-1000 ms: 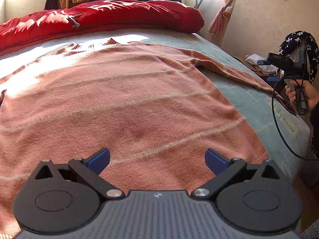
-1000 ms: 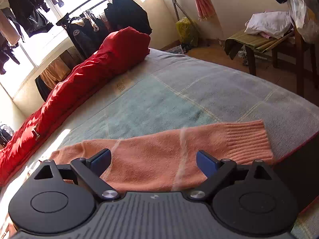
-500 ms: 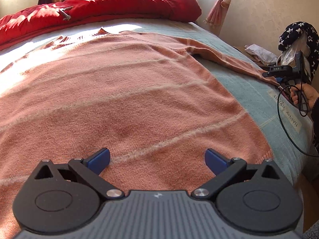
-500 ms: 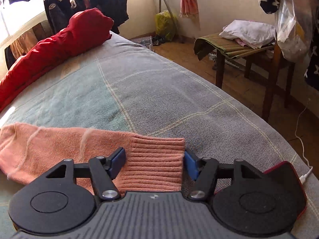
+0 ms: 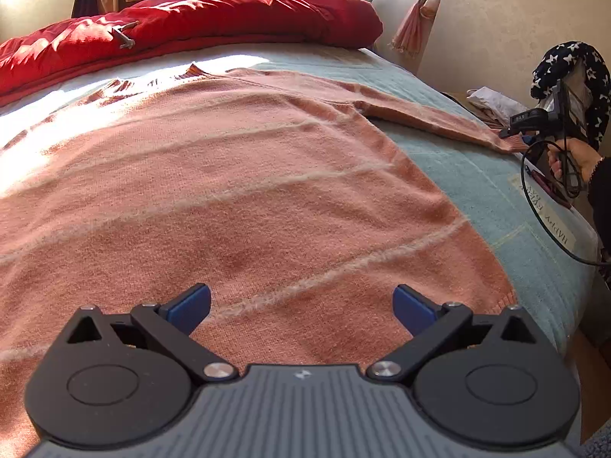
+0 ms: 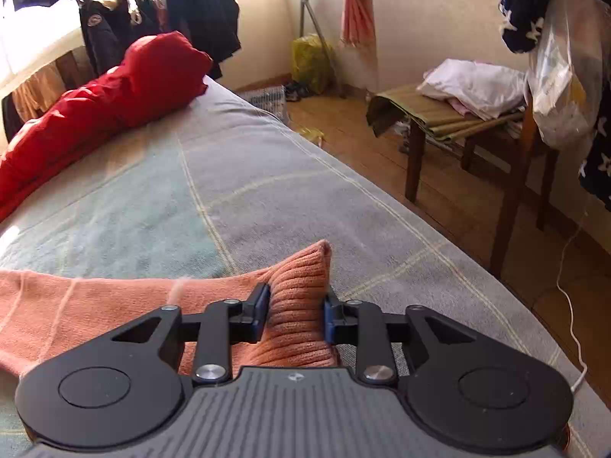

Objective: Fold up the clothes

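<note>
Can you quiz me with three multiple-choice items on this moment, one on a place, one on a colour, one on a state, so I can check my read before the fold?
1. Where does the body of the sweater lie?
A. Flat on the bed
B. On the wooden stool
C. On the clothes rail

2. What colour is the duvet bunched at the far end of the bed?
A. Green
B. Red
C. White

3. What state is the right gripper in?
A. Wide open above the bed
B. Shut on nothing
C. Shut on the sweater cuff

Answers:
1 A: the left wrist view shows the sweater spread across the bed under the open left gripper.
2 B: both views show the duvet bright red.
3 C: the jaws press the ribbed cuff from both sides.
</note>
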Available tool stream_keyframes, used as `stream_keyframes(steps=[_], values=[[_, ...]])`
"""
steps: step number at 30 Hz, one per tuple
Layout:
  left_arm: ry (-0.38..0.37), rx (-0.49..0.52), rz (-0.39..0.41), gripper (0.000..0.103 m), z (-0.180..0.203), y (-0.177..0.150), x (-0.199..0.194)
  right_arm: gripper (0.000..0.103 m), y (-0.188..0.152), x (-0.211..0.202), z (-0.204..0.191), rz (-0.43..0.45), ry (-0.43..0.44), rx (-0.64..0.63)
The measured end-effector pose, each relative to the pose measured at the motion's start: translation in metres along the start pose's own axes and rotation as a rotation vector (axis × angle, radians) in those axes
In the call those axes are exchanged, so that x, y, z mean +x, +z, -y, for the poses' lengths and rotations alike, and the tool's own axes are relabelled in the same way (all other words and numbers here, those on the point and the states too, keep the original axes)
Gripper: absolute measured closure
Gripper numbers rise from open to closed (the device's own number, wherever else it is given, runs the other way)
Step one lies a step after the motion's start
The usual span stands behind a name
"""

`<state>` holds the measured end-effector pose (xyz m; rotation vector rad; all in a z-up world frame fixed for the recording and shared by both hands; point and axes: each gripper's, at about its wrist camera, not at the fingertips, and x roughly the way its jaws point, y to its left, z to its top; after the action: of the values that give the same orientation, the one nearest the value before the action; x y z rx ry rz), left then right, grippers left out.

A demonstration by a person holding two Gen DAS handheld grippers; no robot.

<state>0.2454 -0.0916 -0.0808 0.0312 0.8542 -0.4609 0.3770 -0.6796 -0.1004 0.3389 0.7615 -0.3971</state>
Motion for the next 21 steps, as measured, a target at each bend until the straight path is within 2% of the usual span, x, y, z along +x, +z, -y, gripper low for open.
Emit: stream_keyframes(steps=[2,4,5,8,10,15,21], values=[[-0.002,-0.004,0.003,0.002,-0.001,0.000,0.000,0.059,-0.002,-0.004,-0.004,0.022,-0.094,0.001],[-0.005,-0.008,0.006,0.002,-0.002,0.000,-0.001,0.057,-0.003,-0.015,-0.011,0.057,-0.066,0.007],[-0.006,-0.010,0.008,0.002,-0.003,0.000,-0.001,0.051,-0.002,-0.021,-0.018,0.076,-0.032,0.012],[-0.009,-0.015,0.012,0.002,-0.004,0.000,-0.002,0.032,0.006,-0.030,-0.058,0.064,0.149,-0.013],[-0.012,-0.020,0.013,0.002,-0.004,0.000,-0.002,0.031,0.008,-0.026,-0.096,0.005,0.338,-0.033],[0.011,-0.025,0.007,0.002,-0.007,-0.002,-0.006,0.029,-0.013,-0.004,-0.213,-0.189,0.770,-0.050],[0.021,-0.031,0.014,0.002,-0.014,-0.007,-0.016,0.029,-0.056,0.015,-0.279,-0.277,0.831,-0.123]])
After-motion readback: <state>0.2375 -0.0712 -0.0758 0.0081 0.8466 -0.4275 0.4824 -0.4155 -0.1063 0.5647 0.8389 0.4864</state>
